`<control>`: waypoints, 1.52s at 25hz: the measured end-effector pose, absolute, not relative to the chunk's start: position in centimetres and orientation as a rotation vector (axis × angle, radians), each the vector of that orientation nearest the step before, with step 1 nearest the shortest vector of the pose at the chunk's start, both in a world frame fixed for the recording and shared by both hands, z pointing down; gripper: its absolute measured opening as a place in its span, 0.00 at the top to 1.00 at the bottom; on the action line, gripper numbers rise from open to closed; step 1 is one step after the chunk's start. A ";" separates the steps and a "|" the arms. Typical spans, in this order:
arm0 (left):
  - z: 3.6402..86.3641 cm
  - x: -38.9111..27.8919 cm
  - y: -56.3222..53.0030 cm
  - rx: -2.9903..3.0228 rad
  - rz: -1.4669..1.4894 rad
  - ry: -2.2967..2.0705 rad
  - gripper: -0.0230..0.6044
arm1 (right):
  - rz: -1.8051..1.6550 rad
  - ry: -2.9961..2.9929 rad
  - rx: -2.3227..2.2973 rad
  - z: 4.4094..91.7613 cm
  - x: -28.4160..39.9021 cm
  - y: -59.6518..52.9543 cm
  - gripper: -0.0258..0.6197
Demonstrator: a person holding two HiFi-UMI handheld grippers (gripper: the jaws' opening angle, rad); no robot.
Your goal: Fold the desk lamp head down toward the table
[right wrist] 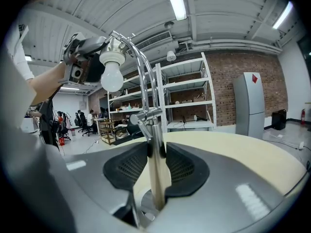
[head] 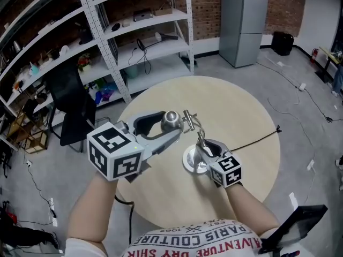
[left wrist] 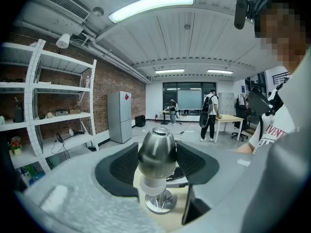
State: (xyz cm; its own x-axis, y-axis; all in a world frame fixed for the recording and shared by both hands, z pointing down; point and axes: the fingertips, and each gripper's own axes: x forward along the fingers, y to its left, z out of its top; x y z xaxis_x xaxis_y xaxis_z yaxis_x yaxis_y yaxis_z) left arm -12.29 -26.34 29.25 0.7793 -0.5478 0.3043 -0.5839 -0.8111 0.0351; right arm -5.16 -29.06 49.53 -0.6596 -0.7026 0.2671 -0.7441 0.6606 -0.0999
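Note:
A chrome desk lamp stands on the round table (head: 241, 122), its disc base (head: 188, 164) near the table's middle. My left gripper (head: 169, 124) is shut on the egg-shaped chrome lamp head (head: 171, 121). In the left gripper view the head (left wrist: 156, 152) fills the gap between both black pads, above a white collar (left wrist: 155, 184). My right gripper (head: 206, 148) is shut on the upright stem (right wrist: 156, 174) just above the base. The white bulb (right wrist: 112, 79) hangs from the curved neck (right wrist: 138, 57) at the upper left of the right gripper view.
The lamp's black cord (head: 257, 138) runs right across the tabletop and over its edge. Grey metal shelving (head: 139, 36) and a black chair (head: 72, 106) stand behind the table on the left, a grey cabinet (head: 244, 20) at the back right. People stand far off (left wrist: 210, 113).

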 end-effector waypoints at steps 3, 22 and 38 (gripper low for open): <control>29.5 -12.6 -26.3 2.837 0.414 -0.917 0.57 | 0.303 -2.665 1.159 49.9 -5.3 -29.0 0.78; 33.8 -15.8 -25.1 2.749 0.363 -0.964 0.58 | 0.332 -2.685 1.123 51.6 -4.8 -29.0 0.78; 36.8 -18.4 -24.7 2.670 0.310 -0.956 0.58 | 0.350 -2.686 1.119 51.2 -5.1 -29.1 0.77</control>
State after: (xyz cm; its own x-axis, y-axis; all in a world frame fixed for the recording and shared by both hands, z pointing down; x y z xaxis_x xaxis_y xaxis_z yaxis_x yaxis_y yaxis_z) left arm -18.37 -24.68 36.84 0.7568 -0.5835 0.2946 -0.6453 -0.7387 0.1946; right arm -5.09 -29.13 51.21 -0.6895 -0.6669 0.2824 -0.7170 0.6836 -0.1362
